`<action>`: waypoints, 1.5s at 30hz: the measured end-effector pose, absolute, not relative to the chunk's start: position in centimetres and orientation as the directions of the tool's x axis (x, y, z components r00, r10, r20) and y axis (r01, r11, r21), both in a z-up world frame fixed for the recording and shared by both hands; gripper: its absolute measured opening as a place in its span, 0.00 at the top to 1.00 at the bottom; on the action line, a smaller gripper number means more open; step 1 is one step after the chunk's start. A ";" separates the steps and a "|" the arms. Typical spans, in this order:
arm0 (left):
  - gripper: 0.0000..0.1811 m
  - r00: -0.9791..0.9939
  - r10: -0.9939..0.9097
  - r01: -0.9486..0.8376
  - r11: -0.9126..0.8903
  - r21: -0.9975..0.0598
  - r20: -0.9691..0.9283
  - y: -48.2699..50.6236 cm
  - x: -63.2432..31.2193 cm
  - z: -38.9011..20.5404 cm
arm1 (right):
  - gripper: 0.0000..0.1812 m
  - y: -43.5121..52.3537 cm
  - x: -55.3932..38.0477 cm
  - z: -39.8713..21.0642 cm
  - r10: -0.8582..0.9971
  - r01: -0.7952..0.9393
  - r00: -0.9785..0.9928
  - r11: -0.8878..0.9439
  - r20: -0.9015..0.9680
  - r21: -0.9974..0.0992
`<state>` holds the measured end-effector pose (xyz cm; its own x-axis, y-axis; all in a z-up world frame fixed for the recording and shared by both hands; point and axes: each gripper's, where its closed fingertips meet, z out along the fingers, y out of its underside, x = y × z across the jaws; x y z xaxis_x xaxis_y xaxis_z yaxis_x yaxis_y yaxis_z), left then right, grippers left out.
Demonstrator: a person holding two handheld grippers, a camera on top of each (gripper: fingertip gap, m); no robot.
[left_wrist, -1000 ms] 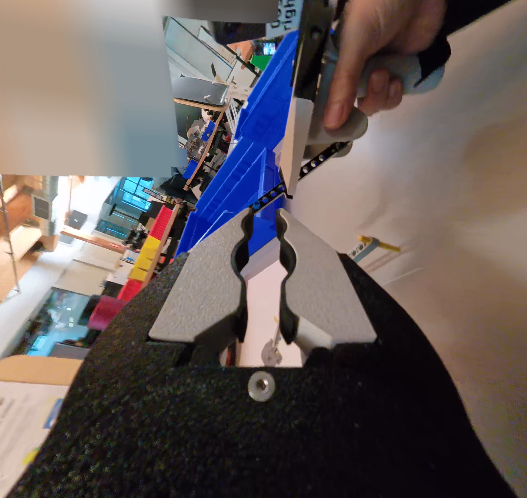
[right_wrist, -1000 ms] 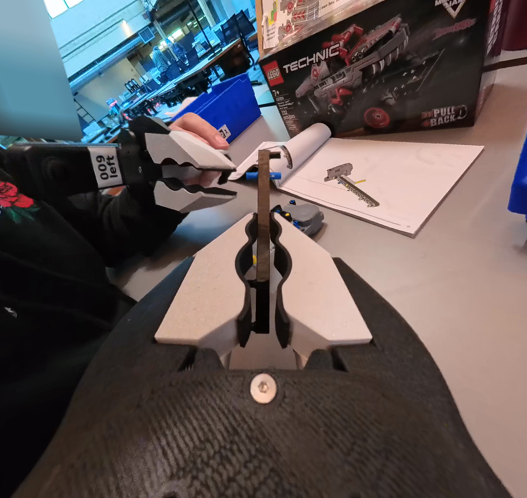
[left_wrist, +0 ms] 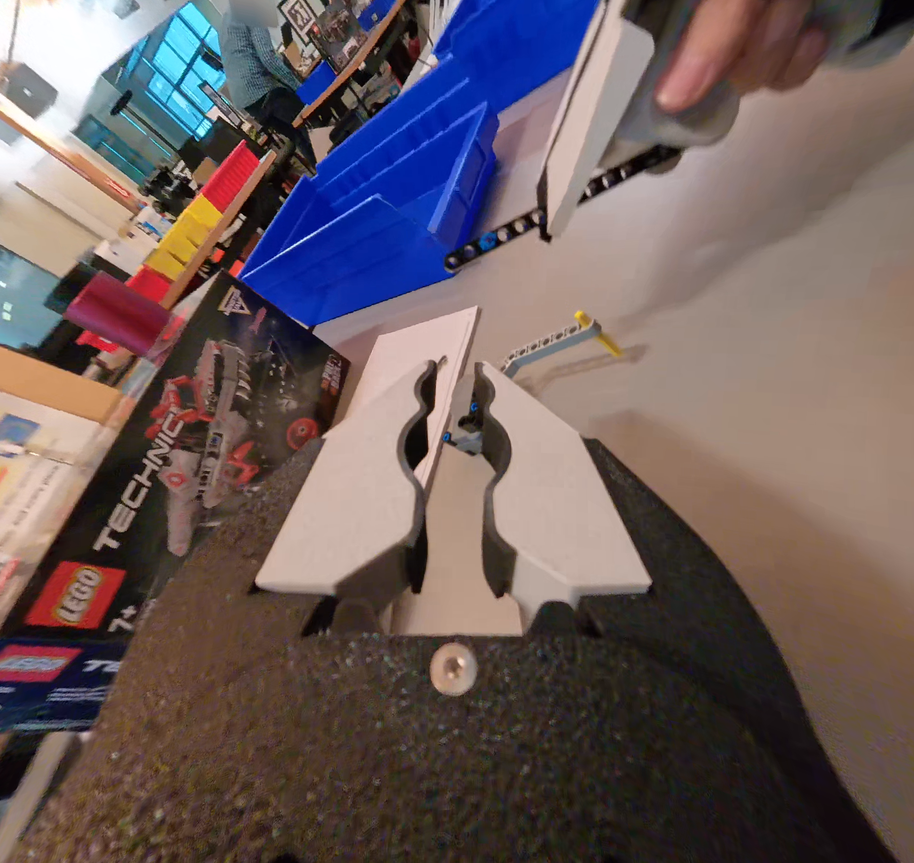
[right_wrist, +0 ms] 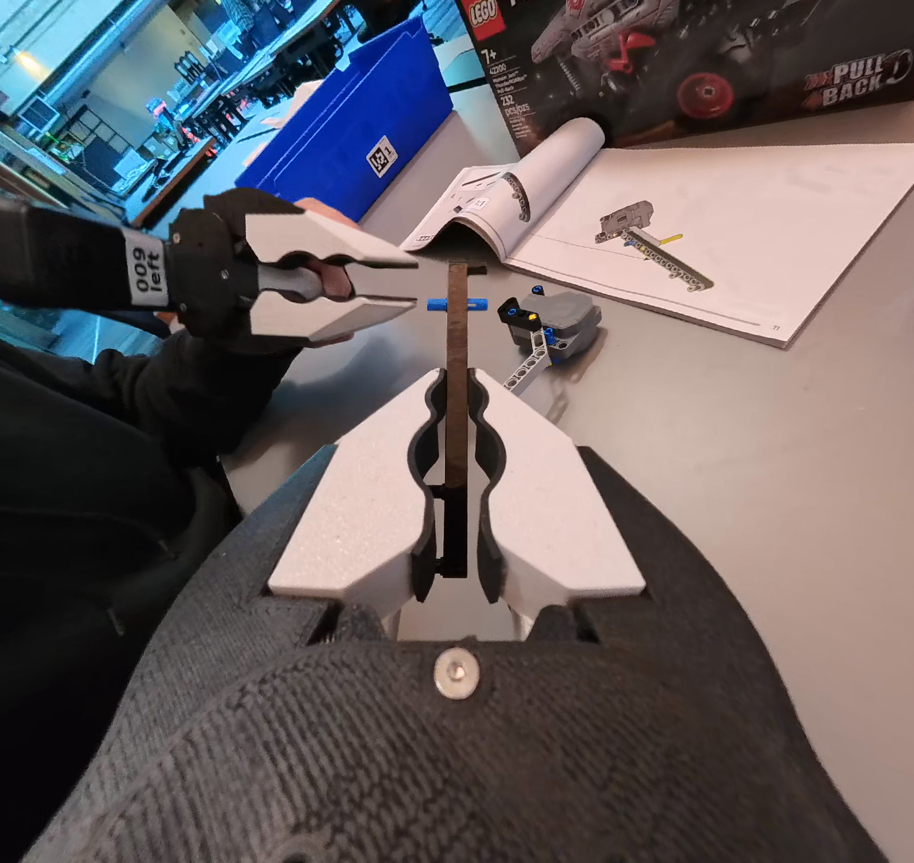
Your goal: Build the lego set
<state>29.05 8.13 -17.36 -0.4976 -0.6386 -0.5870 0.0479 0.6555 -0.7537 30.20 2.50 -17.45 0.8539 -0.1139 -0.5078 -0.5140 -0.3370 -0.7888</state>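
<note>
A large open workshop hall is being shown: long rows of worktops [right_wrist: 277, 55], stacked blue storage bins [left_wrist: 395, 186] and high windows [left_wrist: 183, 55] are being seen behind.

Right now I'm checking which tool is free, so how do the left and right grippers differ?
The right gripper has its jaws shut on the black beam, which carries a blue pin near its far end; the left gripper is open and holds nothing. The right gripper points away along the table, while the left gripper points sideways at the blue pin, just short of it. Both have pale grey wavy-edged fingers on black bodies.
</note>
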 end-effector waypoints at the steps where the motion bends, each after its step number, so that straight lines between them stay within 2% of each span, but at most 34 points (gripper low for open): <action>1: 0.93 -0.480 -0.617 0.062 0.685 -0.726 -0.624 8.2 29.1 -17.4 | 0.97 2.4 30.2 -17.4 -0.112 -0.514 0.854 -0.334 -0.508 -0.790; 9: 0.95 -0.409 -0.474 0.095 0.828 -0.553 -0.780 8.6 29.6 -18.6 | 0.97 2.1 30.1 -17.7 -0.096 -0.531 0.840 -0.344 -0.534 -0.774; 15: 0.96 -0.406 -0.530 0.107 0.781 -0.615 -0.744 8.3 29.6 -18.2 | 0.97 2.2 29.6 -18.2 -0.083 -0.545 0.826 -0.373 -0.558 -0.751; 20: 0.94 -0.348 -0.481 0.263 0.774 -0.576 -0.805 5.8 28.7 -16.7 | 0.97 2.7 28.8 -17.2 -0.039 -0.532 0.828 -0.366 -0.559 -0.763; 24: 0.90 -0.237 -0.382 0.378 0.811 -0.447 -0.893 4.0 28.0 -15.6 | 0.97 2.9 28.4 -16.1 -0.007 -0.544 0.819 -0.327 -0.573 -0.773; 31: 0.87 0.043 -0.098 0.382 0.921 -0.074 -0.994 3.0 28.6 -15.2 | 0.97 3.4 27.3 -16.5 0.047 -0.570 0.781 -0.355 -0.623 -0.741; 35: 0.87 0.023 -0.093 0.367 0.927 -0.079 -0.995 3.1 28.9 -15.9 | 0.97 3.5 28.1 -16.6 0.029 -0.581 0.782 -0.326 -0.622 -0.746; 39: 0.87 0.018 -0.068 0.366 0.929 -0.057 -0.998 3.5 28.9 -15.9 | 0.97 3.3 27.2 -17.4 0.040 -0.573 0.772 -0.388 -0.634 -0.722; 45: 0.86 0.112 0.041 0.412 0.908 0.084 -0.993 2.8 28.2 -15.4 | 0.97 3.3 26.4 -17.2 0.085 -0.568 0.757 -0.406 -0.648 -0.716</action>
<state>28.22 2.78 -15.39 0.1124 0.0405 -0.9928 0.4116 0.9075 0.0836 26.35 3.30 -17.19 0.7568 0.0845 -0.6482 -0.5680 -0.4057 -0.7161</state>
